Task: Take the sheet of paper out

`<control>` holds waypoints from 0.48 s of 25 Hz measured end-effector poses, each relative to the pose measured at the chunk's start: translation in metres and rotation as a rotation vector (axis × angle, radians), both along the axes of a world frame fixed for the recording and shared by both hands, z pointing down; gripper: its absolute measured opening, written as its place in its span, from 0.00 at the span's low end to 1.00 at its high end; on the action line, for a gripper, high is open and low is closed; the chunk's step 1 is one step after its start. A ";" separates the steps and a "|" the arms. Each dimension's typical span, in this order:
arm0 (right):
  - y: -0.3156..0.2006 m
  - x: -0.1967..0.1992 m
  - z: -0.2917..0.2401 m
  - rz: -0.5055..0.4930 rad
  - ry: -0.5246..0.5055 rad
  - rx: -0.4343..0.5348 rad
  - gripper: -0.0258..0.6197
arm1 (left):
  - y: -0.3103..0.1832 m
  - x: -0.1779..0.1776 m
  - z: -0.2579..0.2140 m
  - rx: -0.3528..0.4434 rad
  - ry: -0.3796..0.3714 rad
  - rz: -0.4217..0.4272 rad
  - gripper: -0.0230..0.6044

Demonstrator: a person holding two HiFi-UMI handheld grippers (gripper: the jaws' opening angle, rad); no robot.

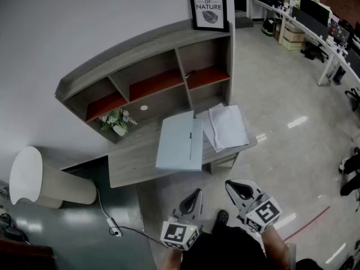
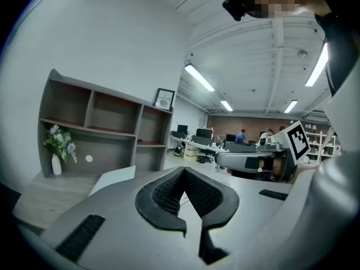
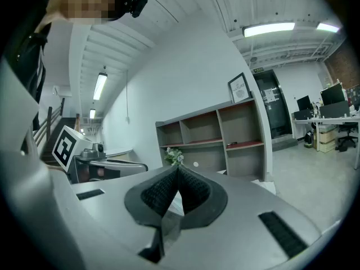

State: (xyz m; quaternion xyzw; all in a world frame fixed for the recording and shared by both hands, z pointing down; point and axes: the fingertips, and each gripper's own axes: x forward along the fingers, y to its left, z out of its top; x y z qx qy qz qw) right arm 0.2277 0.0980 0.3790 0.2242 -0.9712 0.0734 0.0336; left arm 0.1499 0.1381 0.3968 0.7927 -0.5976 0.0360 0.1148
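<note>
I stand in an open-plan office. Long white desks (image 1: pixel 332 52) lined with dark computer monitors (image 1: pixel 315 9) run down one side over a polished pale grey floor (image 1: pixel 281 94). White strip lights (image 2: pixel 198 77) hang from the ceiling, and seated people (image 2: pixel 242 135) work at screens. A grey wooden shelf unit with red-lined compartments (image 1: pixel 152 66) carries a black-framed print (image 1: pixel 208 9).

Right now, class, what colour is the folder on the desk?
Pale blue folder; best in the head view.
</note>
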 end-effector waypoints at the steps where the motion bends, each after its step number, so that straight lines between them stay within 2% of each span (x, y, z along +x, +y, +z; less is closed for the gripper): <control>1: 0.000 0.002 0.001 0.000 0.001 0.001 0.06 | 0.000 0.001 0.001 -0.001 0.001 -0.001 0.06; 4: 0.000 0.005 0.003 0.000 -0.001 -0.008 0.06 | 0.001 0.004 0.003 -0.005 0.003 -0.005 0.06; 8: -0.002 0.007 0.004 0.007 -0.042 -0.068 0.06 | 0.000 0.006 0.006 -0.016 0.005 -0.008 0.06; 12: -0.001 0.011 0.005 0.008 -0.062 -0.073 0.06 | -0.001 0.008 0.009 -0.026 -0.001 -0.012 0.06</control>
